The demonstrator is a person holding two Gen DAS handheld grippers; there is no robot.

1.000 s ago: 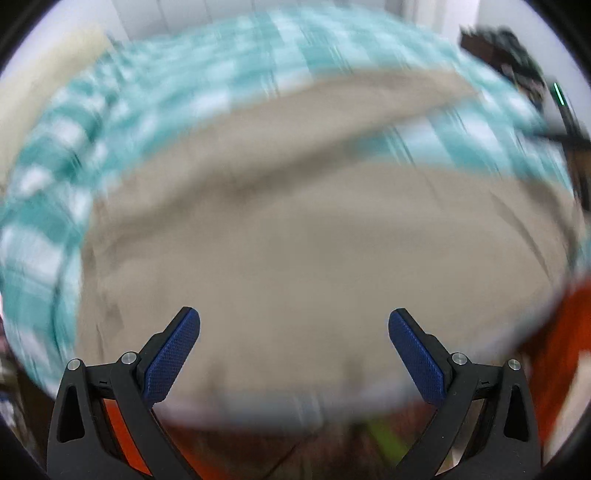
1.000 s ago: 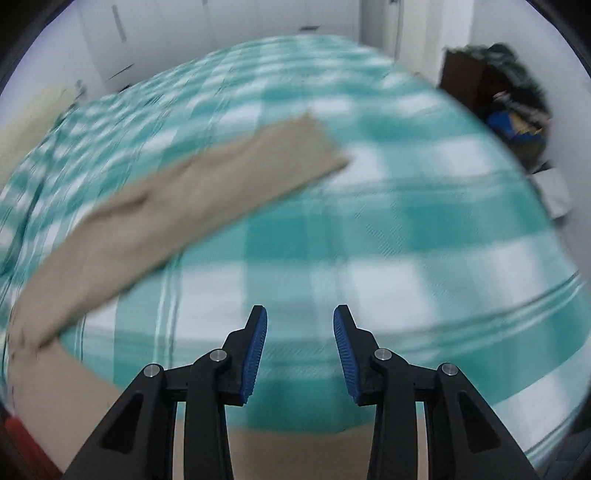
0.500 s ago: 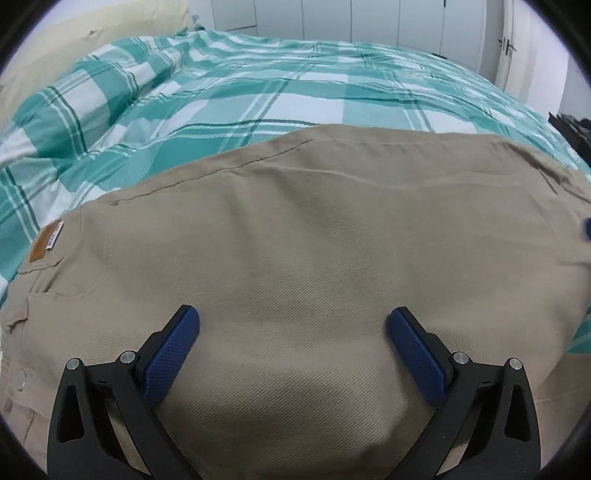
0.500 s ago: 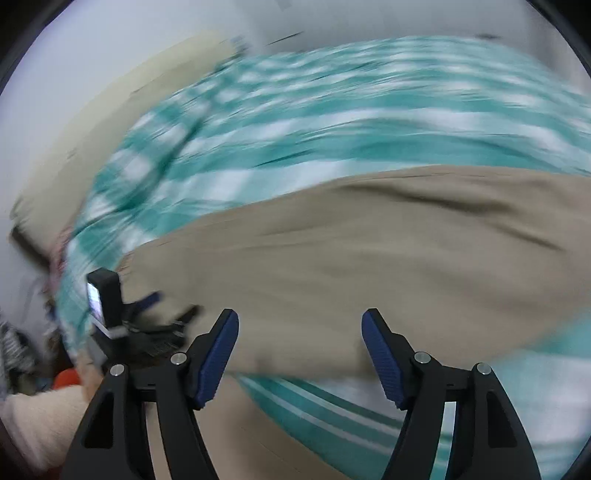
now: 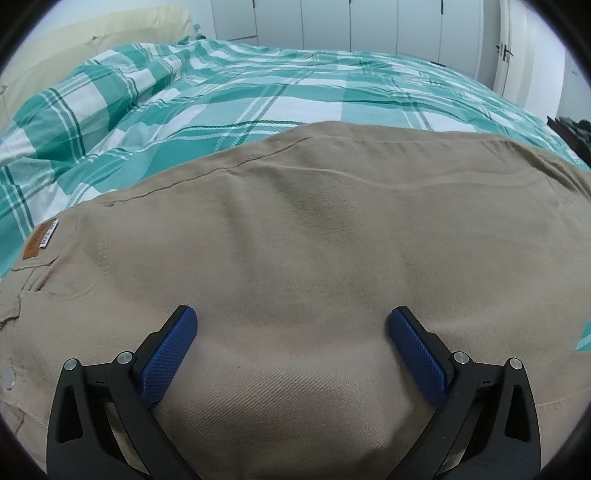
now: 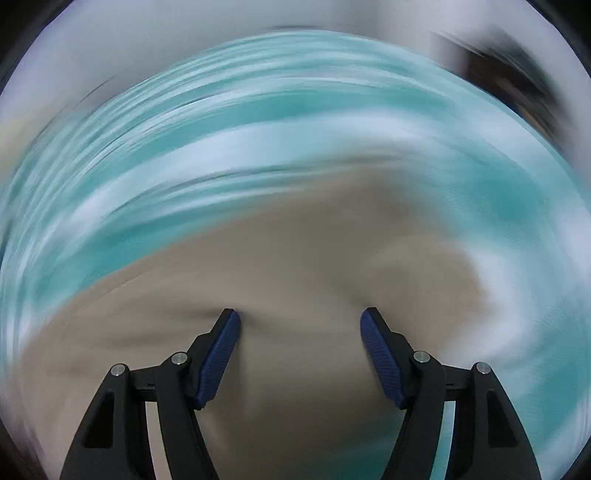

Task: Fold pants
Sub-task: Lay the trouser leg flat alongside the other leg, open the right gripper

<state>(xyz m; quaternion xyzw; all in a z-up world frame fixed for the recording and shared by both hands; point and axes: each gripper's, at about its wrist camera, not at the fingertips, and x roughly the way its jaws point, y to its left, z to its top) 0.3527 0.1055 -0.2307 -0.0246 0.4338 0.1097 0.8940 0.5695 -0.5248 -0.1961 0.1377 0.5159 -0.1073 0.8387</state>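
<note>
Beige pants (image 5: 314,236) lie flat on a bed with a teal and white checked cover (image 5: 229,92). A brown waistband label (image 5: 38,245) and a pocket show at the left. My left gripper (image 5: 293,325) is wide open, low over the pants' near part, holding nothing. The right wrist view is heavily motion-blurred: my right gripper (image 6: 300,325) is open over the beige pants (image 6: 288,258), empty, with the checked cover (image 6: 221,129) beyond.
A cream headboard (image 5: 92,33) stands at the far left. White wardrobe doors (image 5: 369,26) line the far wall behind the bed. Dark clutter (image 5: 576,133) sits off the bed's right edge.
The left gripper swung over the pants' waist area and settled; its view went from blurred to sharp. The right gripper opened wider and swung onto the pants, still moving fast.
</note>
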